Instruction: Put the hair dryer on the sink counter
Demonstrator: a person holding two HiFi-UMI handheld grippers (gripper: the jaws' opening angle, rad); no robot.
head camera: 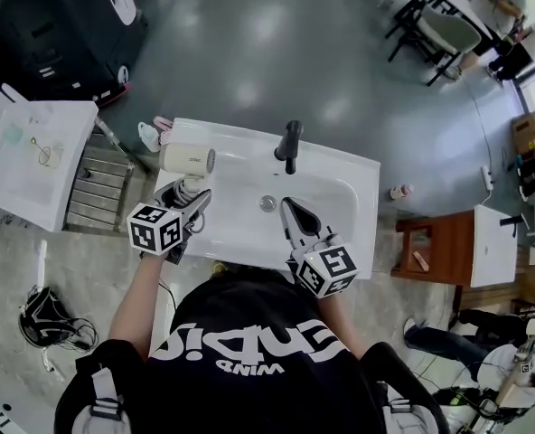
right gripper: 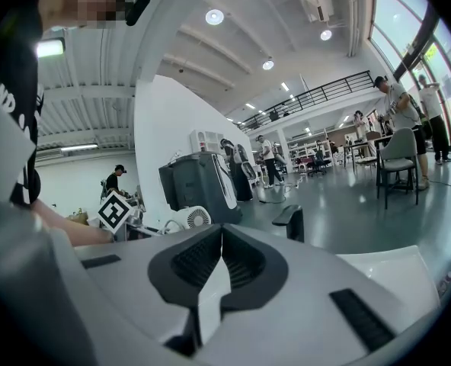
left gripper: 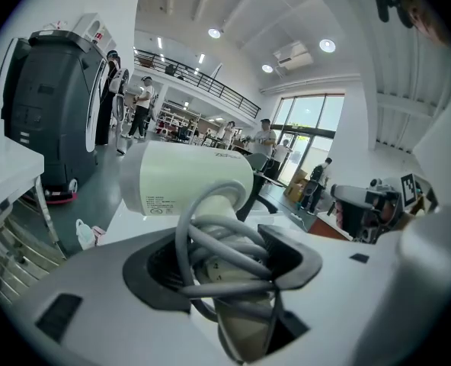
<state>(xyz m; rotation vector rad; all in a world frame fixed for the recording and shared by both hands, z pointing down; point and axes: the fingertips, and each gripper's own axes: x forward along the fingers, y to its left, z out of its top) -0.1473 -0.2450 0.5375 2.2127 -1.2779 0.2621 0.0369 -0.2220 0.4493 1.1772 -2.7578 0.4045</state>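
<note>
1 hair dryer [head camera: 188, 159], 2 grippers [head camera: 189, 194] [head camera: 290, 208].

You work in bright, even light from round ceiling lamps [right gripper: 215, 16] and tall windows [left gripper: 309, 120]. Their glare spots the grey floor [head camera: 249, 52]. Both gripper views bend strongly, dark at the corners; near parts blur.

Smooth, satin cream plastic hair dryer [left gripper: 187, 180] with grey rubbery cord [left gripper: 210, 244] wound between ribbed, matt black fingers [left gripper: 298, 261]; beyond the fingers, a glossy white ceramic-looking sink bench [head camera: 349, 183], matt black faucet [head camera: 289, 143] and polished grey floor [head camera: 295, 43].
</note>
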